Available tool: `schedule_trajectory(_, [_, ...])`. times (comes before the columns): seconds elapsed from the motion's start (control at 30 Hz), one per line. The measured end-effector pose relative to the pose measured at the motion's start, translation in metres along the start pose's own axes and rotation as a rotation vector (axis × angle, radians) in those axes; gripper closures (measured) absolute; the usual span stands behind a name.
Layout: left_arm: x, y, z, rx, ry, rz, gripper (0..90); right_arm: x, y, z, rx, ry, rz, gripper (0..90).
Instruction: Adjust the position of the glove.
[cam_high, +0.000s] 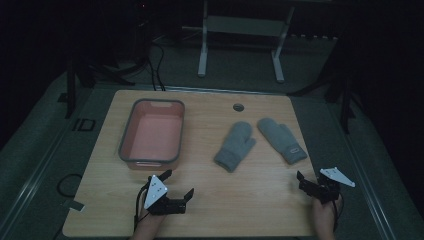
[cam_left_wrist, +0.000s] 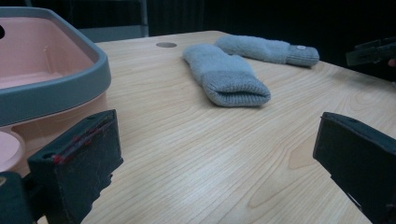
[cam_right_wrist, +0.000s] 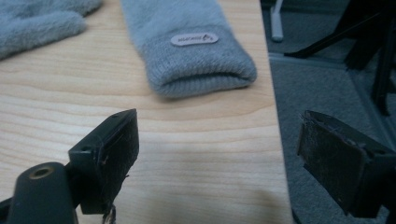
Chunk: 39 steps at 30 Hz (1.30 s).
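Both hands came in from the near edge. The left gripper (cam_high: 178, 184) sat at near left, jaws spread wide with nothing between them, pointing toward the far right. The right gripper (cam_high: 306, 181) sat at near right, jaws likewise wide and empty, aimed toward the far left.

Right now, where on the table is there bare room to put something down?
Bare wood lies between the pink plastic tub with grey rim and the two grey knitted mittens, and along the near edge between both grippers. The far right is crowded by mittens.
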<state>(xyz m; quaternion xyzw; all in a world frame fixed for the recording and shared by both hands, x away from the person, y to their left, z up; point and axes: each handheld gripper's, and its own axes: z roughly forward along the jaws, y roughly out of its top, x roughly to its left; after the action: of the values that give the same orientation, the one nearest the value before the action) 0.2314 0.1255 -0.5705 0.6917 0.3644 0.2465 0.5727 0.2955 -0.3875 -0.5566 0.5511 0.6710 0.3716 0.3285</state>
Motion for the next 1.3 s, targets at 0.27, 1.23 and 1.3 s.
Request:
schedule_trajectory(0.27, [0.001,0.001,0.000,0.001,0.003,-0.001,1.4,-0.001,0.003,-0.003,0.007,0.033,0.021,15.3])
schedule_trajectory(1.23, [0.005,0.003,-0.005,0.026,0.008,-0.010,1.4,0.041,0.095,0.021,-0.020,0.213,-0.151,12.8])
schedule_trajectory(1.3, [0.005,0.003,-0.005,0.029,0.007,-0.011,1.4,0.046,0.099,0.024,-0.035,0.240,-0.155,13.0])
